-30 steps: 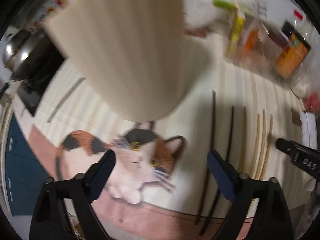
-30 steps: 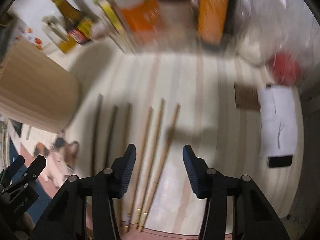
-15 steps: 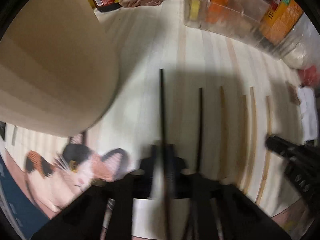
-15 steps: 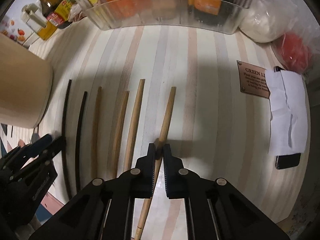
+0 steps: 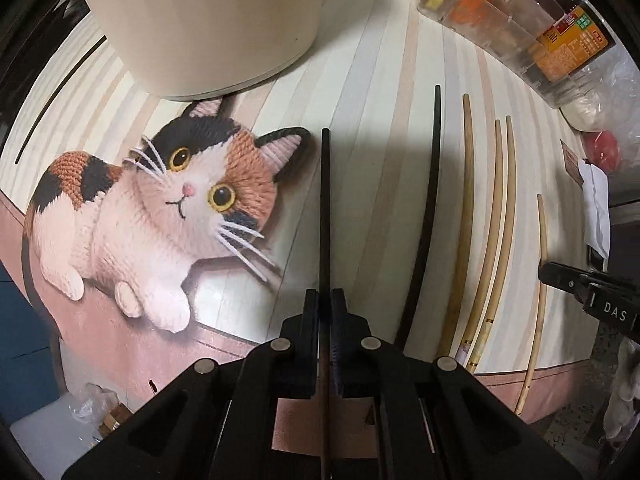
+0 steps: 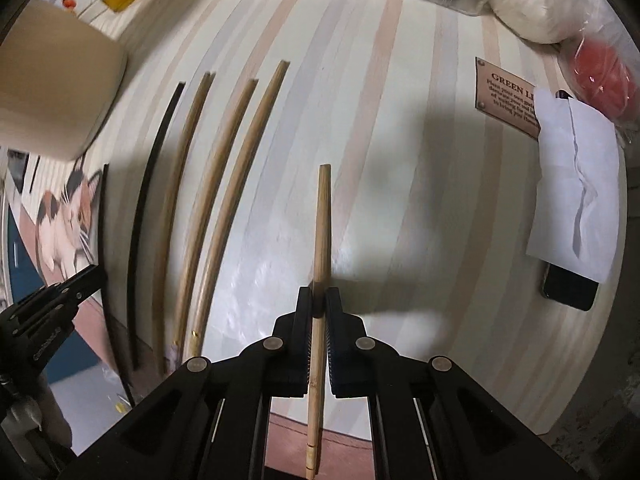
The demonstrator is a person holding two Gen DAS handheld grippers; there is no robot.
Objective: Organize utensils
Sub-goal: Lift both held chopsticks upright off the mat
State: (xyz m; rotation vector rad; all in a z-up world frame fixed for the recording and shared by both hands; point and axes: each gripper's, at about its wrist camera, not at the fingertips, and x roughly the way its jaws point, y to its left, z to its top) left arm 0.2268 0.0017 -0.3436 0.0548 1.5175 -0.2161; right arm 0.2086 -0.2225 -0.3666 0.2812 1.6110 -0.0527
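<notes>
My left gripper is shut on a black chopstick and holds it over the striped mat. A second black chopstick and three wooden chopsticks lie to its right. My right gripper is shut on a wooden chopstick, lifted off the mat; it also shows in the left wrist view. The beige holder stands at the far left, also in the right wrist view.
A cat picture is printed on the mat. A clear bin of packets stands at the back. A white paper, a dark phone, a small plaque and bagged items lie to the right.
Both grippers went from open to shut, each on a chopstick. Since then both have lifted their chopsticks off the mat, and the right one's has moved away from the row.
</notes>
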